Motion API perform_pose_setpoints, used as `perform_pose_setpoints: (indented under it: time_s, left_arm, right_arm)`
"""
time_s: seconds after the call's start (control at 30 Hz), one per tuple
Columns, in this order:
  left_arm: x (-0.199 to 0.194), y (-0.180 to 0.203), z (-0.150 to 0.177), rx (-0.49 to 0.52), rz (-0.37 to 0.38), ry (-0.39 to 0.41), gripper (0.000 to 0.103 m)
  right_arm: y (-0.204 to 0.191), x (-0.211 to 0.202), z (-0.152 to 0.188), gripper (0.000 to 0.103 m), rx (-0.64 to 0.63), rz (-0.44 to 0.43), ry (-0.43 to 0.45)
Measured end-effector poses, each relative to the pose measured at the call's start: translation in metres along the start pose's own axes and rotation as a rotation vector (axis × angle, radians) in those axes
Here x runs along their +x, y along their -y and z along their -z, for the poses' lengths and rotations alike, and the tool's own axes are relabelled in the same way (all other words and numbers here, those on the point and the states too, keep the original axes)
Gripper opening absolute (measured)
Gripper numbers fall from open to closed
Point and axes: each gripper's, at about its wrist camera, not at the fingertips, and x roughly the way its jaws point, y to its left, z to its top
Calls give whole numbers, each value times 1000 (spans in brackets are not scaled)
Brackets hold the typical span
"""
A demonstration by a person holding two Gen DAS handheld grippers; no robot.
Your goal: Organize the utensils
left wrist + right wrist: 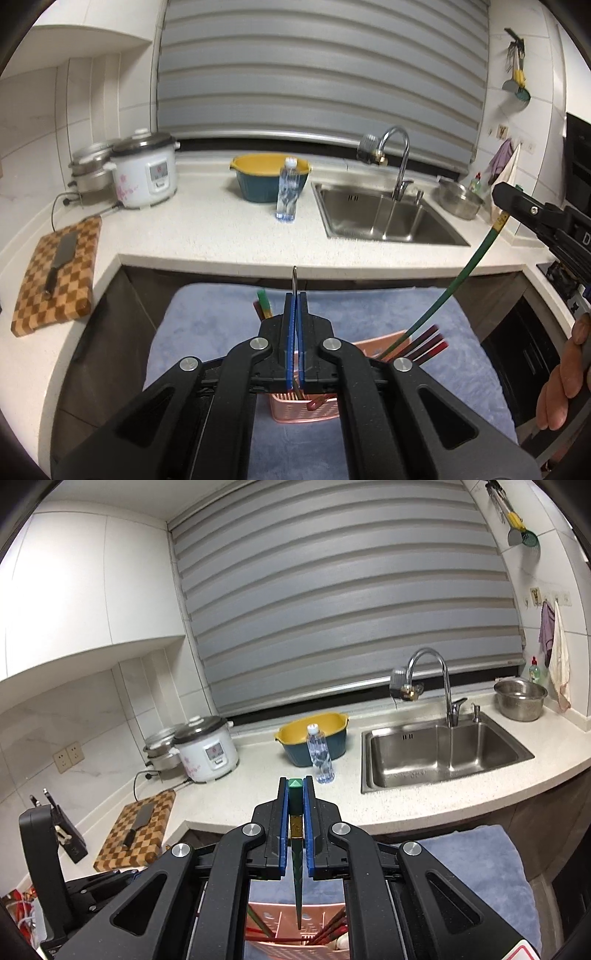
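Green chopstick (pixel 296 814) clamped in right gripper (pixel 295 786) fingers above pink basket (pixel 306 410); left gripper (pixel 295 299) fingers pinch a thin, possibly metal, utensil (pixel 294 280) at 12 o'clock.

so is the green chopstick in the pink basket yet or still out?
Partly in. The right tool is clamped on the green chopstick; its tip reaches down inside the pink basket. Whether it touches bottom, cannot tell.

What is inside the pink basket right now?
The pink basket holds dark red chopsticks leaning out, more sticks at its far side, and the tip of the green chopstick that the right tongs grip. The left tongs cover the rest.
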Motion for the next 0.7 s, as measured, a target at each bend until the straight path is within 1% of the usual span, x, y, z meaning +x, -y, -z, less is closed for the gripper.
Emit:
perform_pose_setpoints:
  time_s: [0.27, 0.37, 0.4, 0.43, 0.47, 0.5, 0.57, 0.7]
  left_arm:
    - [35, -3, 17, -17, -9, -58, 1]
    - [43, -4, 20, -37, -7, -77, 2]
    - [44, -5, 21, -51, -9, -75, 6]
    - [44, -7, 21, -56, -17, -74, 11]
    - [44, -8, 20, -61, -32, -66, 26]
    - [42, -9, 21, -61, -49, -52, 38]
    - [37, -9, 20, -49, -71, -29, 40]
    - [33, -7, 20, -46, -81, -29, 40]
  right_arm:
    - [8, 35, 30, 7, -1, 31, -92]
    - [12, 43, 34, 8, 9, 34, -118]
    - [13, 44, 35, 14, 8, 38, -119]
    - [13, 43, 35, 18, 3, 46, -116]
    - [13, 41, 35, 29, -1, 50, -112]
    - [13, 39, 35, 32, -6, 53, -106]
    - [11, 34, 35, 34, -19, 57, -96]
    - [9, 25, 38, 36, -34, 54, -104]
